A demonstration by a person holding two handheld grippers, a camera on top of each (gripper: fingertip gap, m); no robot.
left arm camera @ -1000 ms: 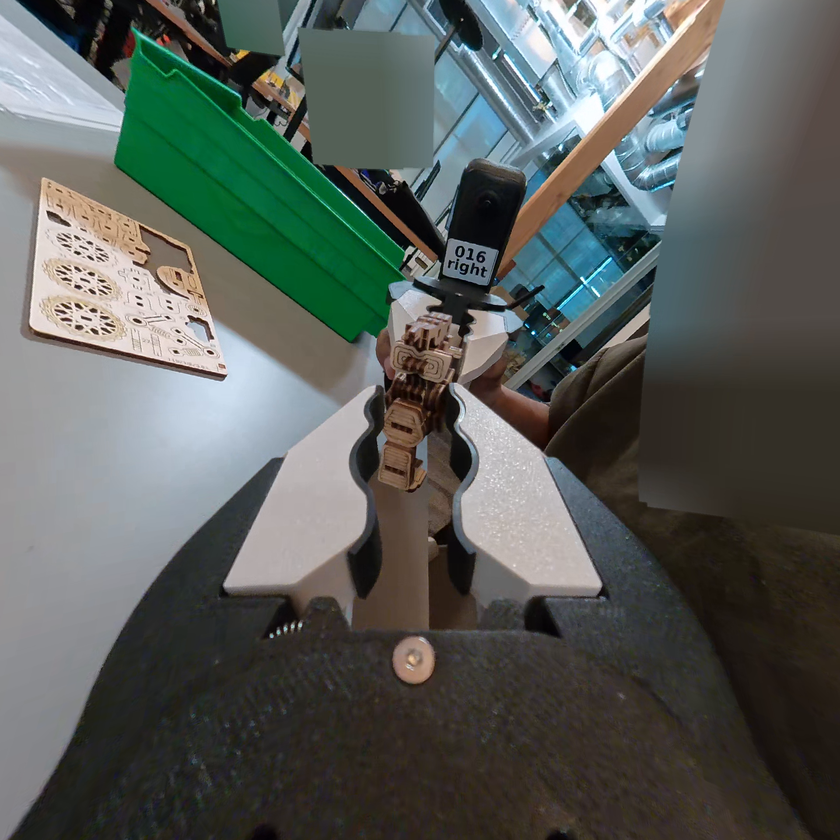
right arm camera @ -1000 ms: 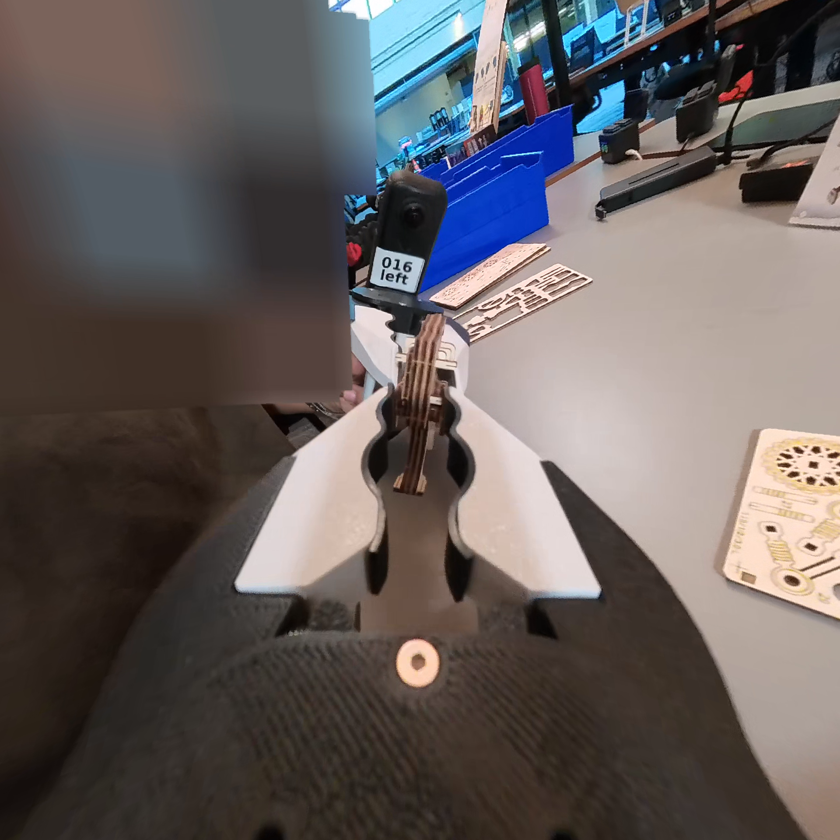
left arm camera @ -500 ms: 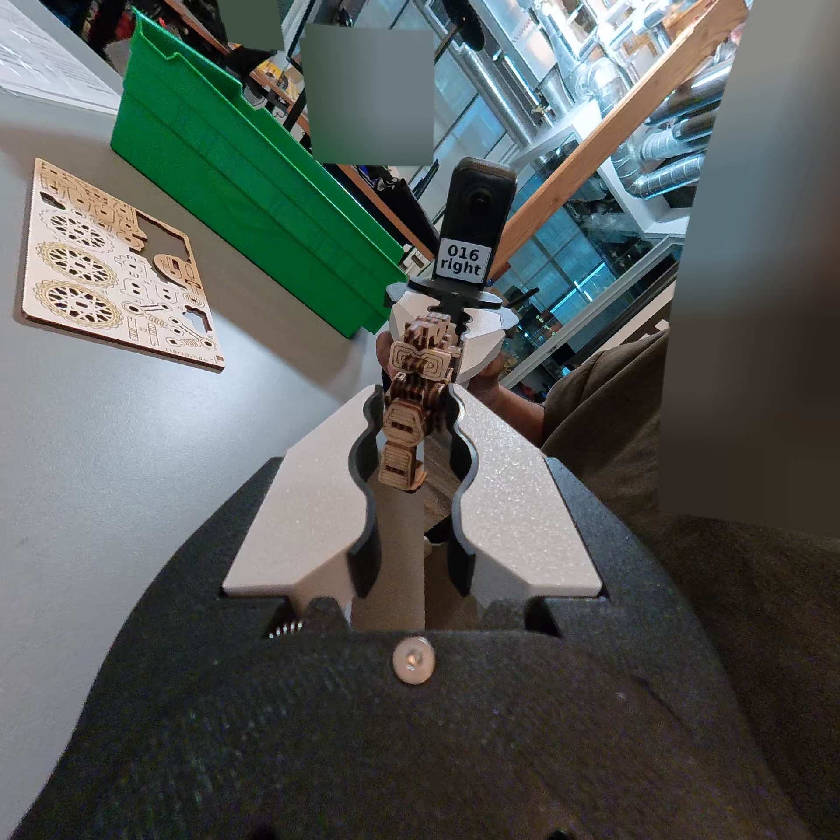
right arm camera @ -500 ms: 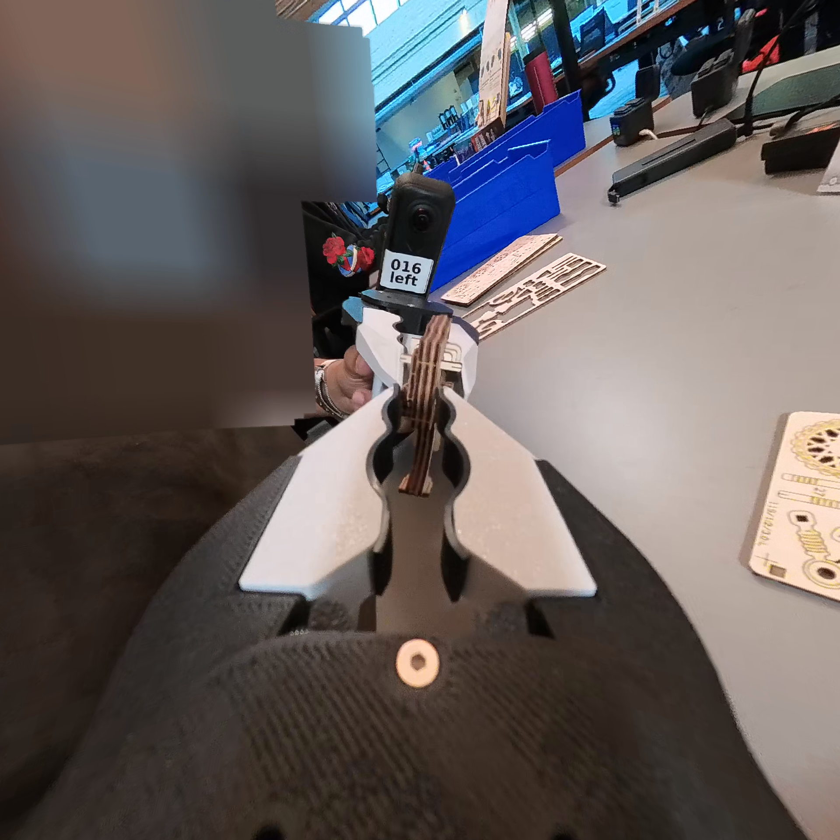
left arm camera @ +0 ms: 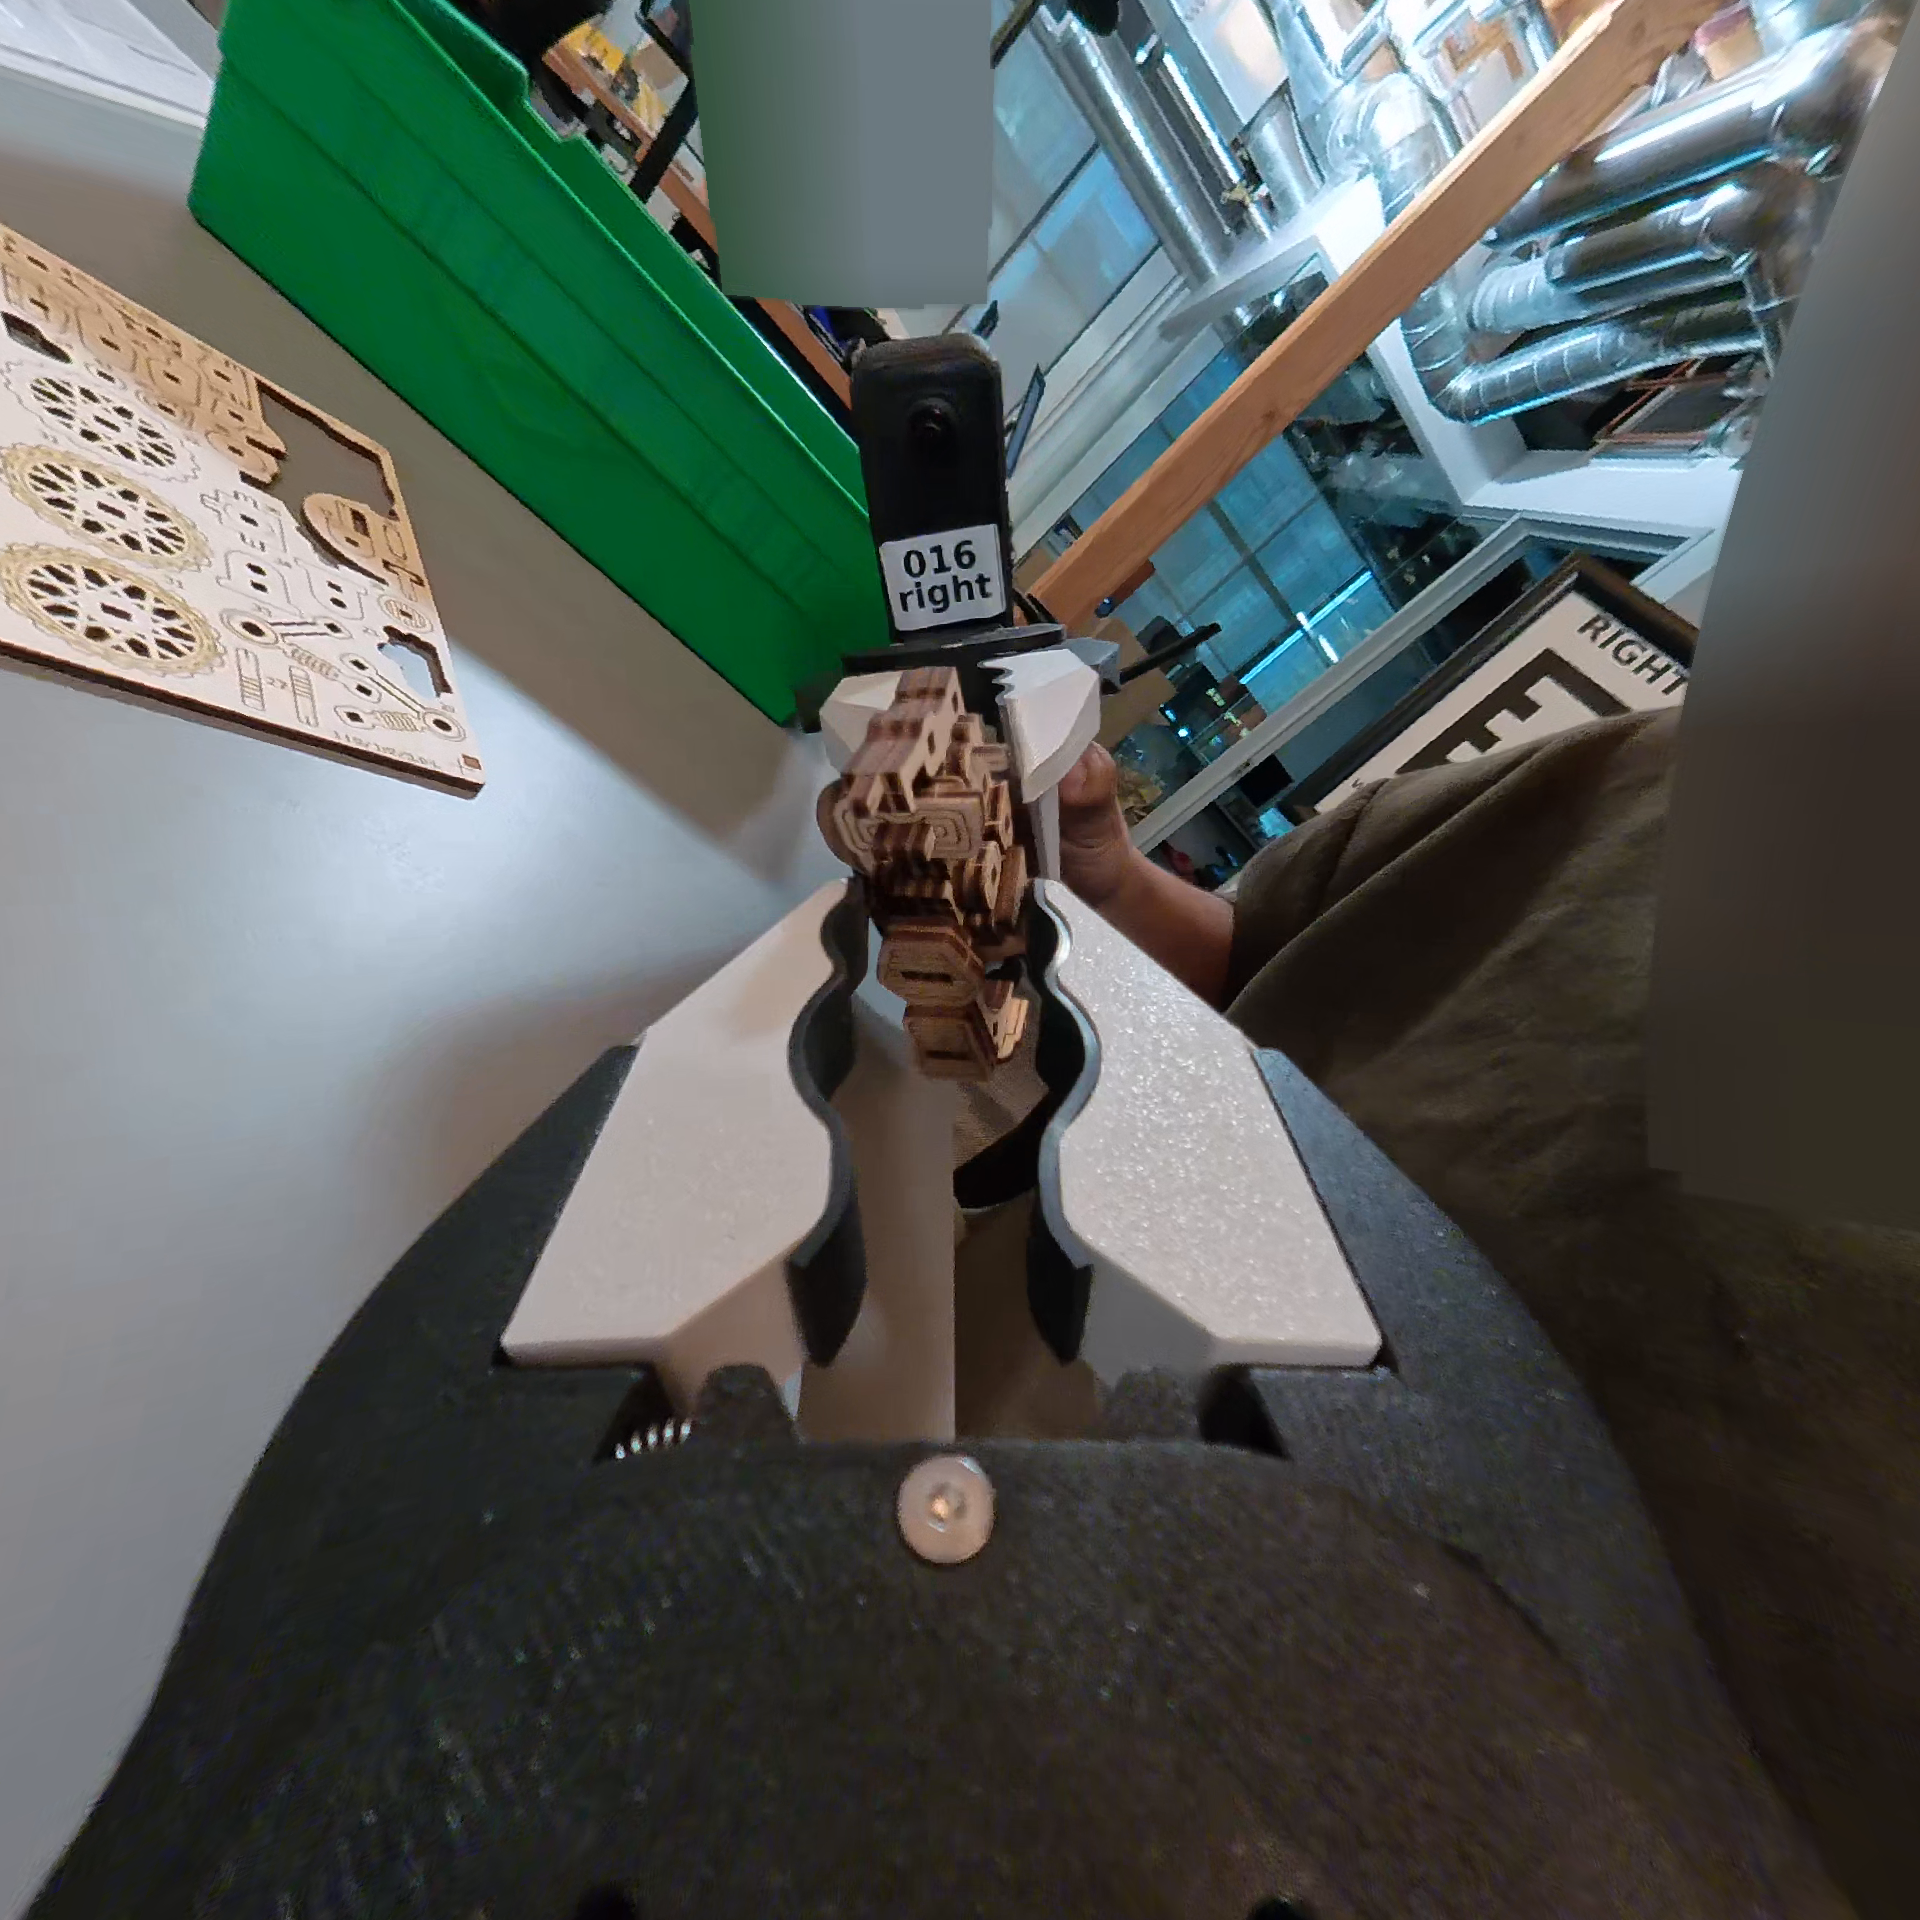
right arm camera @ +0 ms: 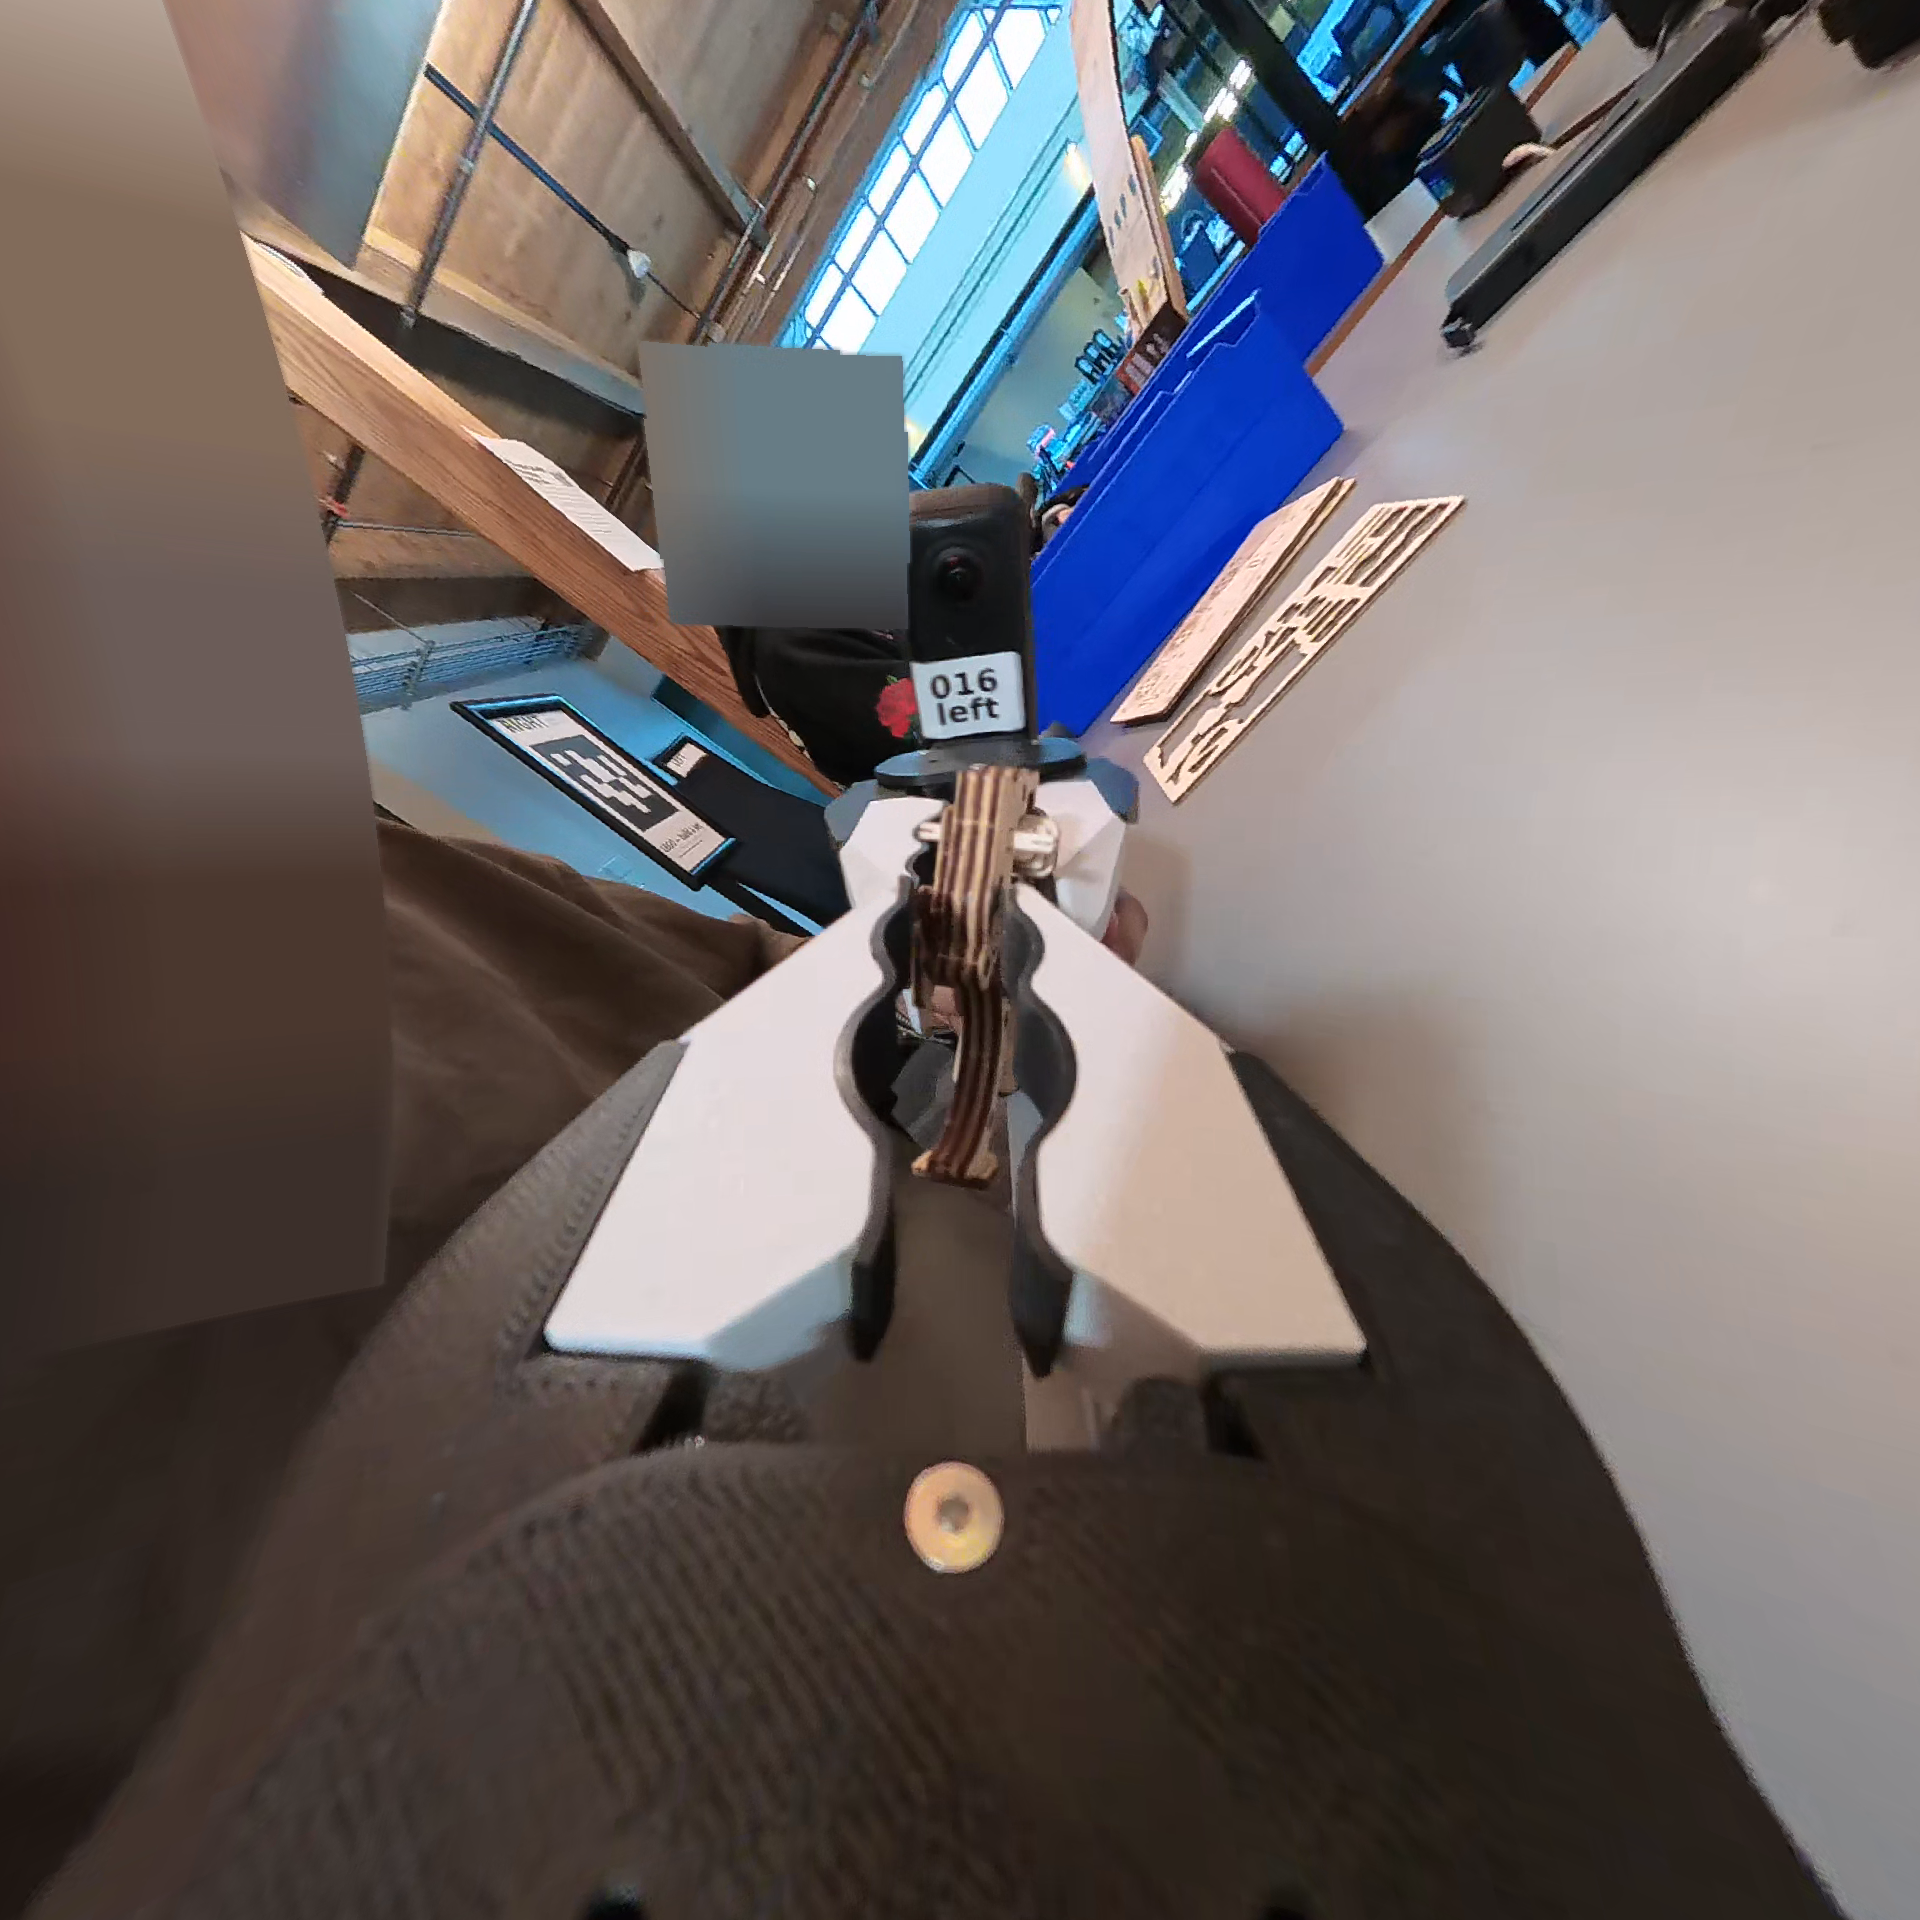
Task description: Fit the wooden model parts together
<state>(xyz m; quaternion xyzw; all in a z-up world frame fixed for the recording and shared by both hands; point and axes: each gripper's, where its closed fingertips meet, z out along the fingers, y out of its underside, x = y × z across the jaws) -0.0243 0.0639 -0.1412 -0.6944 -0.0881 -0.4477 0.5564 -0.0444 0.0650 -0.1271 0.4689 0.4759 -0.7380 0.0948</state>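
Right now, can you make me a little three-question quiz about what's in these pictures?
1. True or false: the wooden model is lying flat on the table.
2. Which colour is the bin beside the parts sheet? A) red B) green C) yellow
3. Fill in: the left hand-held gripper and right hand-held gripper both grip the ____.

Key: 1 false, it is held up in the air. 2 B. 3 wooden model.

left tool and right tool tip to tip, both clamped
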